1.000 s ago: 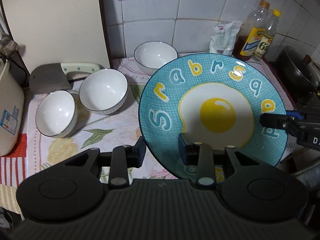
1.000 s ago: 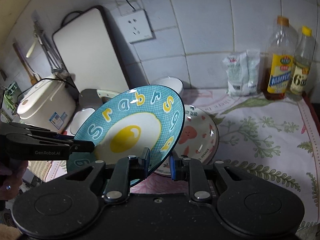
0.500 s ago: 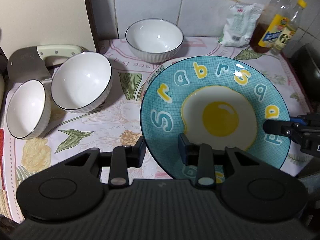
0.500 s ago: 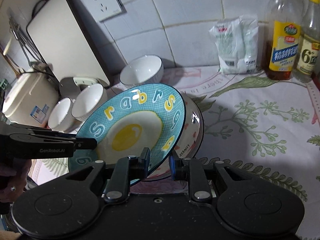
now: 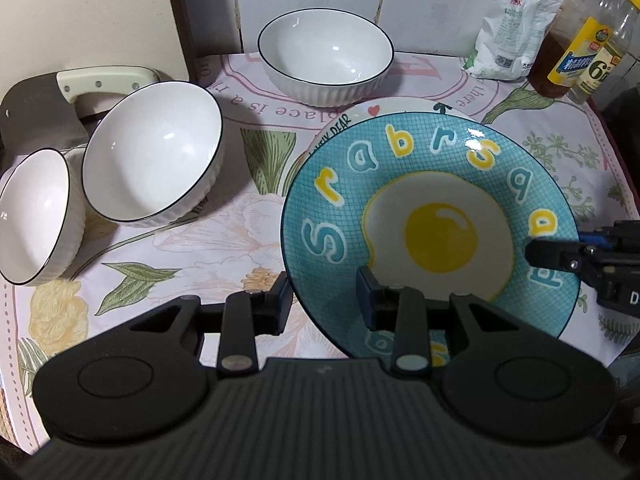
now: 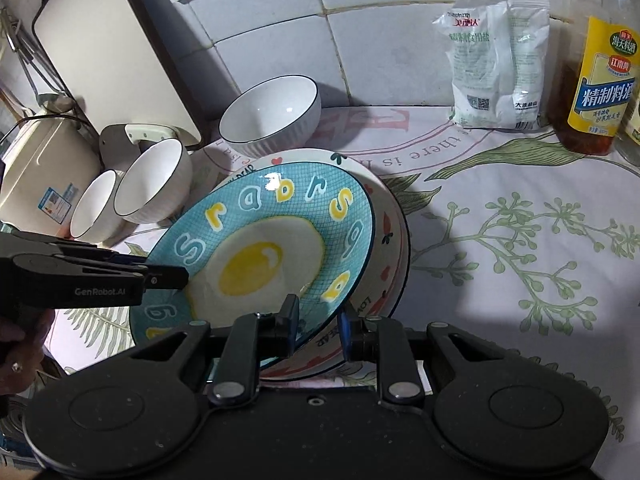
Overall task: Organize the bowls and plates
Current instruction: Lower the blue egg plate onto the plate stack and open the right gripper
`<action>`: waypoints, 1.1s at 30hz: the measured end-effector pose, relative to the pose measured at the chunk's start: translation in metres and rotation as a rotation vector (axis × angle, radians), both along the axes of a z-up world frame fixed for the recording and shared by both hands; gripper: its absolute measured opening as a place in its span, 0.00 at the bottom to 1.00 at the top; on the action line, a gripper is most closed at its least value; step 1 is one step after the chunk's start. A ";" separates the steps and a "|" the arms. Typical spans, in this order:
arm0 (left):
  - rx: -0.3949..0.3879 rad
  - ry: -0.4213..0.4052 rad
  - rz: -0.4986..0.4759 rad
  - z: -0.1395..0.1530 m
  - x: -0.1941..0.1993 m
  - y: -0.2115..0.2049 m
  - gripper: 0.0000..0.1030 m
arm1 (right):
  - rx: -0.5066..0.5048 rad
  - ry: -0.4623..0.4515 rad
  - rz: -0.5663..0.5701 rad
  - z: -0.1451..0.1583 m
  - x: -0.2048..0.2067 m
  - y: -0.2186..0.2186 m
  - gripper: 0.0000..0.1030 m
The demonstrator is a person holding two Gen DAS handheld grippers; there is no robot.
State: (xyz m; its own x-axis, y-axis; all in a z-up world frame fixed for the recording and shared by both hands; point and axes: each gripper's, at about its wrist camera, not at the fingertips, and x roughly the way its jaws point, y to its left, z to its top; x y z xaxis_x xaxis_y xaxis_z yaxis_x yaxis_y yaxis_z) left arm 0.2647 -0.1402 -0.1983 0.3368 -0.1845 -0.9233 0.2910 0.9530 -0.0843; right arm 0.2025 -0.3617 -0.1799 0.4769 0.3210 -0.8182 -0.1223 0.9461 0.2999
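Three white bowls [image 5: 325,62] are sitting on the flowery desk [image 6: 500,216] near a salt bag [image 6: 498,68] and an oil bottle [image 6: 600,80], and a white plate [image 6: 394,240] is lying right under the blue plate [image 5: 430,232]. The blue plate, with a fried egg and letters on it, is hanging tilted just over the white one. The left gripper [image 5: 324,300] and right gripper [image 6: 318,326] are each pinching its rim with nearly closed fingers.

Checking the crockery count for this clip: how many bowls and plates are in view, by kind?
White bowls with dark rims: 3, one at the back, one in the middle, one at far left.
Patterned plates: 2, the blue egg plate held by both grippers, above the white plate with red figures on the cloth.
Total: 5
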 end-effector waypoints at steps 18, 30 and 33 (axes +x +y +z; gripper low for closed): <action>0.093 0.059 0.004 -0.014 0.002 -0.022 0.30 | -0.366 -0.016 0.035 -0.010 0.008 0.034 0.36; 0.117 0.035 0.016 0.024 -0.022 -0.011 0.34 | -0.348 -0.150 0.041 0.036 -0.022 0.036 0.54; 0.133 0.040 0.006 0.039 -0.035 -0.008 0.35 | -0.303 -0.174 0.068 0.050 -0.033 0.036 0.58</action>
State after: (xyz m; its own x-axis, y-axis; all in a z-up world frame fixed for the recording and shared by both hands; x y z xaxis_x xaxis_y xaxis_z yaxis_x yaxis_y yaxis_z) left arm 0.2296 -0.1485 -0.1595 0.2998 -0.0578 -0.9522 0.2842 0.9583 0.0313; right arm 0.1691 -0.3256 -0.1298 0.6038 0.1115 -0.7893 -0.2123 0.9769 -0.0245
